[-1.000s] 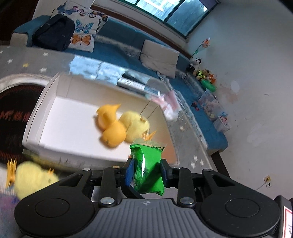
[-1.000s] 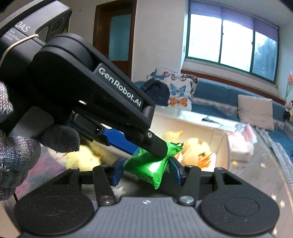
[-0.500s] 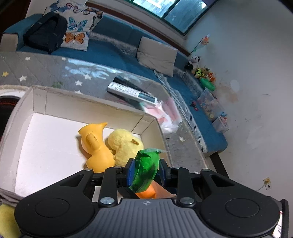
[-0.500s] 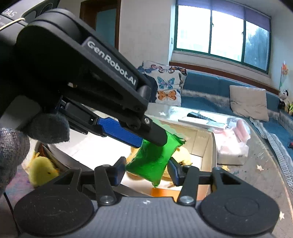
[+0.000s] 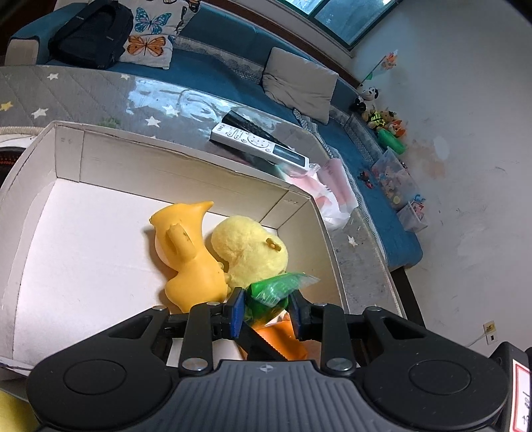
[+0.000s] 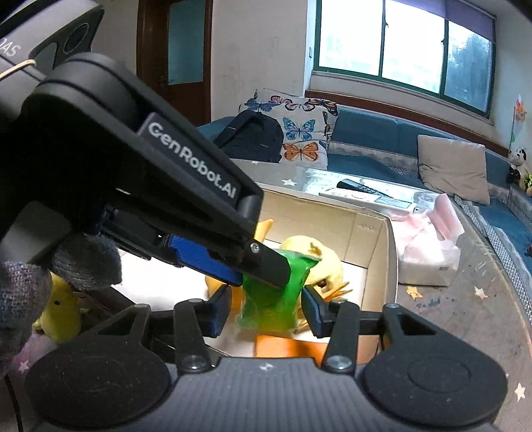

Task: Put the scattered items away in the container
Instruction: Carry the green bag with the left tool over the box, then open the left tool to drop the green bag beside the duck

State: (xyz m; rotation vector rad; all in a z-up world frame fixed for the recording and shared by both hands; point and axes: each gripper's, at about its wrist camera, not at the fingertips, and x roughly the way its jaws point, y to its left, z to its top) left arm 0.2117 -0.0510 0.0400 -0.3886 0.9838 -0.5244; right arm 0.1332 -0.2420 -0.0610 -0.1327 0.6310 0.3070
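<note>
A green snack packet (image 5: pixel 271 290) hangs over the near right corner of the white cardboard box (image 5: pixel 66 156). Both grippers meet at it. My left gripper (image 5: pixel 266 310) has widened and the packet sits loosely between its blue pads. My right gripper (image 6: pixel 266 307) is open around the same packet (image 6: pixel 271 294), pads clear of it. In the box lie a yellow rubber duck (image 5: pixel 186 259), a yellow plush chick (image 5: pixel 247 247) and an orange item (image 5: pixel 282 342). Another yellow plush (image 6: pixel 61 310) lies outside the box, left of it.
A white remote (image 5: pixel 259 144) and a black remote (image 5: pixel 246 124) lie on the glass table behind the box. A pink tissue pack (image 5: pixel 329 192) sits at the box's right. The blue sofa (image 5: pixel 212 69) with cushions and a black backpack (image 5: pixel 89 31) is beyond.
Both grippers carried the green packet over the box and lowered it toward the right corner. Both sets of jaws have opened wider, loosening the packet.
</note>
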